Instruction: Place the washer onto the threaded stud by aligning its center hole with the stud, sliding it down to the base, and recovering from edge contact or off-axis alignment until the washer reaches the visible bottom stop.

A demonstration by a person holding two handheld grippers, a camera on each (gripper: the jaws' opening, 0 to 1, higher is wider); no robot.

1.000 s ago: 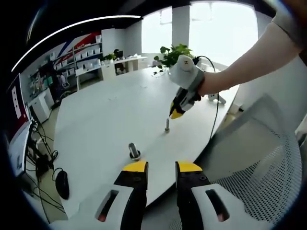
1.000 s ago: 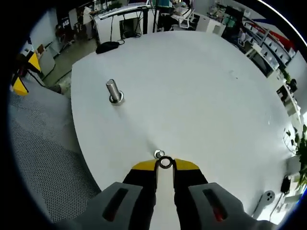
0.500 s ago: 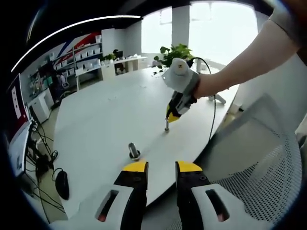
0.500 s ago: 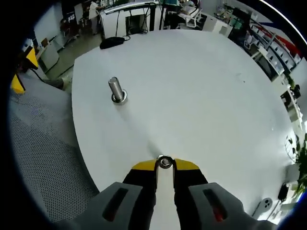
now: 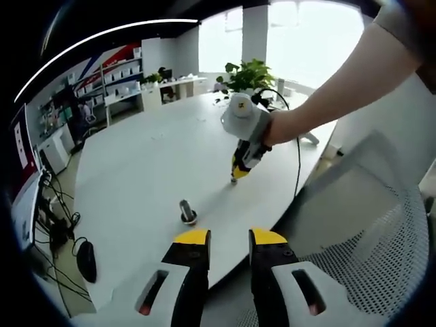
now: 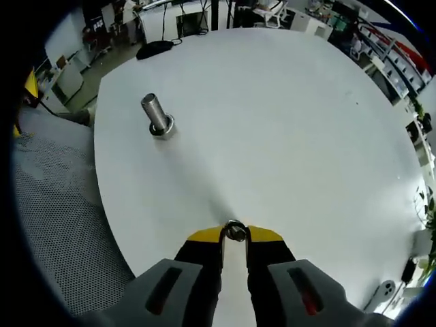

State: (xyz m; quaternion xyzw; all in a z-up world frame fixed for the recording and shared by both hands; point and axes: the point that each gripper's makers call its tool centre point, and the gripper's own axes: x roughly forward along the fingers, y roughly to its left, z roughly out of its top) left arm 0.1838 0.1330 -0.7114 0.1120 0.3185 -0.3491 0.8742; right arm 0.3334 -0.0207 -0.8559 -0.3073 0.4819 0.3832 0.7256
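The right gripper [image 6: 234,235] has its jaws pressed together on the washer [image 6: 234,230], which sits pinched between the yellow tips, lifted above the white table [image 6: 293,122]. The grip is on the rim, which would leave the centre hole free for threading. In the left gripper view the same tool [image 5: 239,170] hangs tip-down over the table's near right part, held by a person's hand [image 5: 272,128] with a cable trailing off it.

The threaded stud [image 6: 156,114] stands upright on its base flange, to the far left of the washer and well apart from it; its shaft is bare, so the washer is not yet placed. In my judgement the carry toward the stud is the step in hand, with alignment and lowering outstanding.

The left gripper [image 5: 228,238] has its jaws slightly spread and holds nothing. It sits off the near table edge, short of the stud [image 5: 186,212], apparently kept clear as an idle hand.
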